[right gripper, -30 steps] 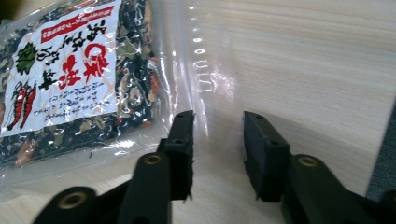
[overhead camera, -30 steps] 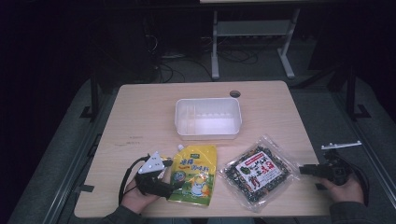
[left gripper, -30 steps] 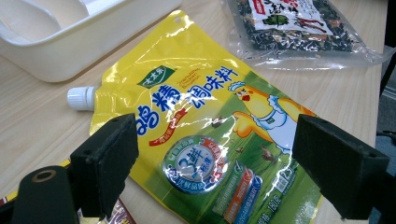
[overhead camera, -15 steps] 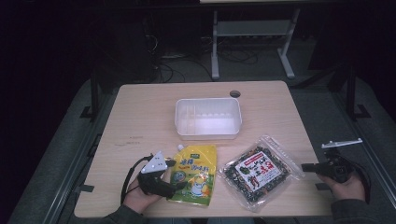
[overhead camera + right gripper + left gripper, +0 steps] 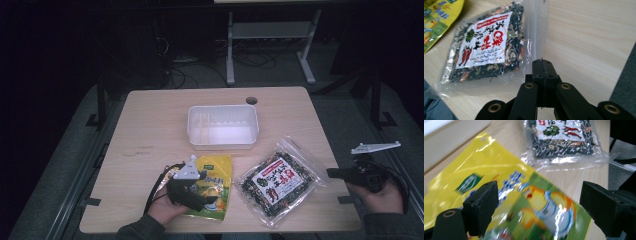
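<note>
- We see a light wooden table point(image 5: 150, 130) in the high view, with a white rectangular tub point(image 5: 223, 126) near its centre, toward 12 o'clock from the two packets.
- The yellow pouch point(image 5: 216, 187) lies flat at about 7 o'clock from the tub, near the table's front edge; its green and orange print shows in the left gripper view point(image 5: 524, 205).
- The left gripper point(image 5: 192, 192) sits over the pouch's left part, held by the person's left hand point(image 5: 162, 210). In its own view the jaws stand wide apart, released, one on each side of the pouch's printed face; we cannot tell whether they touch the pouch.
- The clear bag of dark dried mix point(image 5: 277, 182), with a white and red label, lies at 5 o'clock from the tub, just beside the pouch and apart from it.
- The right gripper point(image 5: 336, 173) hangs off the table's right edge, at 3 o'clock from the clear bag, in the person's right hand point(image 5: 380, 192).
- In the right gripper view its jaws are pressed together, clenched on nothing, tips pointing at the bag's clear edge point(image 5: 534, 37).
</note>
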A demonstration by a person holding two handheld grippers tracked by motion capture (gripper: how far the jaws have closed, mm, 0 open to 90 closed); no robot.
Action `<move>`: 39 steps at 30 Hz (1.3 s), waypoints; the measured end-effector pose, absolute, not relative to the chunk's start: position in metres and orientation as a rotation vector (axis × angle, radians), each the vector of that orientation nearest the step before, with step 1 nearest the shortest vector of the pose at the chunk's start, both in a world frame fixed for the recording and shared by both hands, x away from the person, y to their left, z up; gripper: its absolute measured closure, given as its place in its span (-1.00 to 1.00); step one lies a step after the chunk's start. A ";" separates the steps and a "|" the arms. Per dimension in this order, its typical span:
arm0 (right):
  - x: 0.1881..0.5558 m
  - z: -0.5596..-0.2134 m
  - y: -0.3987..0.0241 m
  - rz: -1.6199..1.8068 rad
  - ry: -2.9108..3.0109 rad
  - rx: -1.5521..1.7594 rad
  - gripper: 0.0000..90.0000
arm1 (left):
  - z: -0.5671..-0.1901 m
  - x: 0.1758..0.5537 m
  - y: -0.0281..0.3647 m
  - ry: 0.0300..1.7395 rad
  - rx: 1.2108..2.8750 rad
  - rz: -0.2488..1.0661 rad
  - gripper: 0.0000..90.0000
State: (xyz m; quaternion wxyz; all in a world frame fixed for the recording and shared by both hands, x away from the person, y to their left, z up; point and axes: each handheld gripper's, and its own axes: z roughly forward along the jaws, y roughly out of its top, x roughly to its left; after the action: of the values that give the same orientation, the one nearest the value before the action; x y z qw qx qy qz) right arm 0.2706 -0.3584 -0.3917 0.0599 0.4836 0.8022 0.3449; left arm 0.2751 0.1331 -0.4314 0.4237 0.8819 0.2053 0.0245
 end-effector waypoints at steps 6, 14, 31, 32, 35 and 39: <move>0.265 -0.365 -0.355 1.051 2.432 1.362 1.00 | -0.427 0.292 0.106 0.494 2.209 0.006 -0.62; 0.262 -0.339 -0.345 1.049 2.455 1.236 1.00 | -0.428 0.314 0.068 0.471 2.233 -0.078 -0.62; 0.258 -0.301 -0.334 1.085 2.471 1.081 1.00 | -0.436 0.353 0.026 0.460 2.228 -0.240 -0.53; 0.257 -0.298 -0.332 1.082 2.473 1.074 1.00 | -0.436 0.354 0.024 0.459 2.235 -0.238 -0.52; 0.257 -0.291 -0.328 1.085 2.477 1.044 1.00 | -0.439 0.359 0.021 0.462 2.229 -0.300 -0.47; 0.261 -0.286 -0.323 1.108 2.482 1.022 1.00 | -0.444 0.364 0.019 0.462 2.213 -0.431 -0.30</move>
State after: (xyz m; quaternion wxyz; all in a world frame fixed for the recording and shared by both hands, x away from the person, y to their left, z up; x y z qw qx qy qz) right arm 0.2608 -0.3233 -0.2859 0.1185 0.3494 0.8488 0.3788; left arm 0.3639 0.0192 -0.4442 0.4080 0.8779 0.1833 -0.1711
